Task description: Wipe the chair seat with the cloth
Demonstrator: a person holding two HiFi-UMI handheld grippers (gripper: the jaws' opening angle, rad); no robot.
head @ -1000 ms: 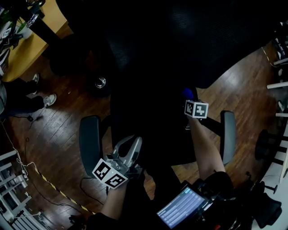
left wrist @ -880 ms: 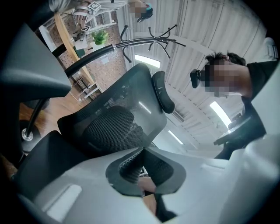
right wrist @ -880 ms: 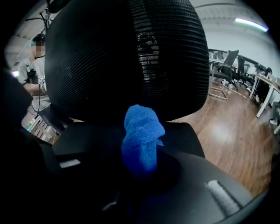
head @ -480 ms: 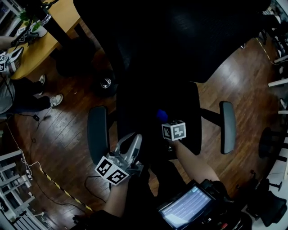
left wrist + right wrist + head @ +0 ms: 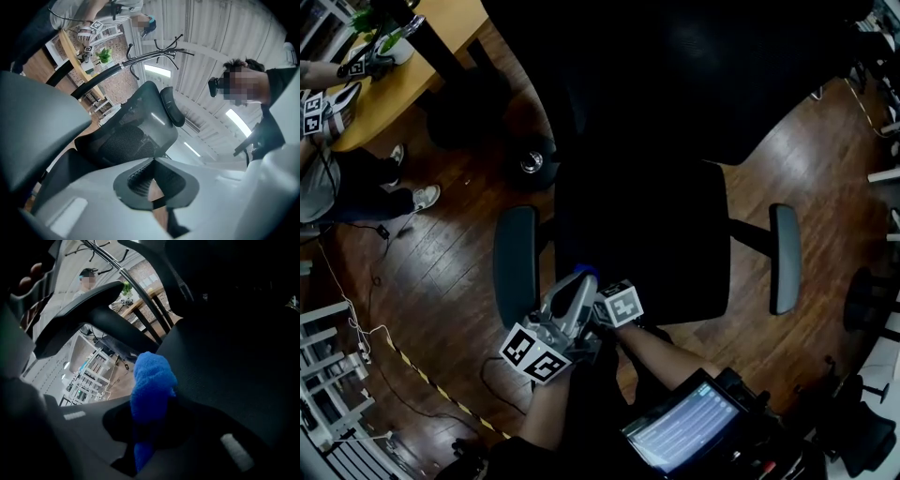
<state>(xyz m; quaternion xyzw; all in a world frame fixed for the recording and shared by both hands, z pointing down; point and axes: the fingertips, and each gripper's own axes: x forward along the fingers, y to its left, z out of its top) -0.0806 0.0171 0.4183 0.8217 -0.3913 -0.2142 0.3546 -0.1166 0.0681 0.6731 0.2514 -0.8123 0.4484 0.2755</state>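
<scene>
1. nearest the person, the right gripper [image 5: 598, 289] holds a bright blue fluffy cloth [image 5: 151, 385] at the near left corner of the black padded chair seat [image 5: 656, 234]; judging from this, the wipe is under way, with the cloth at the seat's near edge.
2. the right gripper's dark grey fingers [image 5: 225, 441] are pinched onto the cloth; the blue bundle sticks out beyond their tips, with the seat fabric just beside it; whether the cloth presses on the seat cannot be told.
3. just to the left, the left gripper [image 5: 153, 160] hovers beside the right one; its pale grey fingers [image 5: 84, 206] are pressed together at the tips and grip nothing; it points up and away from the seat, taking no part in the wipe.
4. just beyond the grippers, the grey padded left armrest [image 5: 516, 267] runs along the seat's left edge.
5. further out, the seat stretches away dark and even; no dirt, streak or damp patch shows, so how much is already wiped and how much is left cannot be judged.
6. farthest, the black mesh backrest [image 5: 694, 84] rises behind the seat.
</scene>
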